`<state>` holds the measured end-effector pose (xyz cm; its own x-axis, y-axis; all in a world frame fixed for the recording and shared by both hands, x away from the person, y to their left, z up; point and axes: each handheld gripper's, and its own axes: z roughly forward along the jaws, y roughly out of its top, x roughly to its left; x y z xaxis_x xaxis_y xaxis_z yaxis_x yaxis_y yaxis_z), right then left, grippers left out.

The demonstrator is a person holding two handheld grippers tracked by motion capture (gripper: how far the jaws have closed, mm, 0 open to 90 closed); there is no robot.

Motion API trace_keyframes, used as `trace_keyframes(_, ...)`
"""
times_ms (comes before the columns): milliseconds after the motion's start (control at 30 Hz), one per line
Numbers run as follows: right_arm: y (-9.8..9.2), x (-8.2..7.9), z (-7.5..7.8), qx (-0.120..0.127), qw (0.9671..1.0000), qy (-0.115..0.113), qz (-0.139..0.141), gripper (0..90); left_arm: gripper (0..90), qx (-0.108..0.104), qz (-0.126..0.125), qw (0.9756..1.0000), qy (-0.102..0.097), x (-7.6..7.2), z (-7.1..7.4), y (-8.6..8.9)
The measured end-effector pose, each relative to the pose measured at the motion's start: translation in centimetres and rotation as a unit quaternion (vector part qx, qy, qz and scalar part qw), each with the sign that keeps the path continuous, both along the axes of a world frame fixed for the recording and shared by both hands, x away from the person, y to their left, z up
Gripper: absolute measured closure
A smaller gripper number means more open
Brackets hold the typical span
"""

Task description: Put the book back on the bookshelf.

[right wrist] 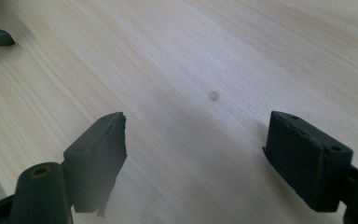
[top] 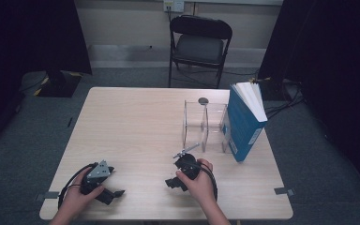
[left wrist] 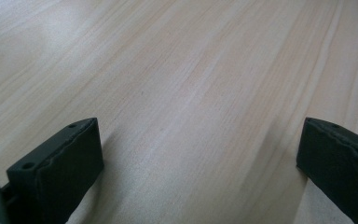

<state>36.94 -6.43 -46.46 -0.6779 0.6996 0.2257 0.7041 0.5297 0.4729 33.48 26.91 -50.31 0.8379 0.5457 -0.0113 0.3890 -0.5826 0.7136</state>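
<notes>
- Wooden table [top: 136,122] bears both grippers near its front edge.
- Left gripper [left wrist: 200,163]: jaws spread, nothing between.
- Right gripper [right wrist: 193,154]: jaws spread, nothing between.

The high view is dim and slightly soft, with dark curtains swallowing both far corners into near black. The pale counter [top: 136,126] is the brightest surface, lit evenly from above, and only faint, short shadows lie under the things on it. In the left gripper view, a broad glare whitens the far left wood grain, and the near tongs [left wrist: 200,158] edges blur. The right gripper view is sharper in the middle, its near corners smeared and out of focus.
</notes>
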Motion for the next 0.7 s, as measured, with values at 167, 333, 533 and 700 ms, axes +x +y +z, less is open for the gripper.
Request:
trace_keyframes(167,0.1,-0.1,-0.6,-0.002,1.0000,-0.004,0.004,19.9,0.0,0.004,-0.003,1.0000,-0.001,0.0,0.0,0.0)
trace_keyframes(333,0.3,-0.3,-0.9,-0.005,0.9998,-0.016,0.009,19.1,0.0,-0.001,0.001,1.0000,0.001,0.0,0.0,0.0)
trace_keyframes(533,0.5,-0.8,-1.2,-0.005,0.9988,-0.047,0.014,16.6,0.0,-0.001,0.001,1.0000,0.001,0.0,0.0,0.0)
trace_keyframes(700,0.6,-1.3,-1.8,-0.008,0.9954,-0.093,0.020,16.6,0.0,0.002,-0.001,1.0000,0.000,0.0,0.0,0.0)
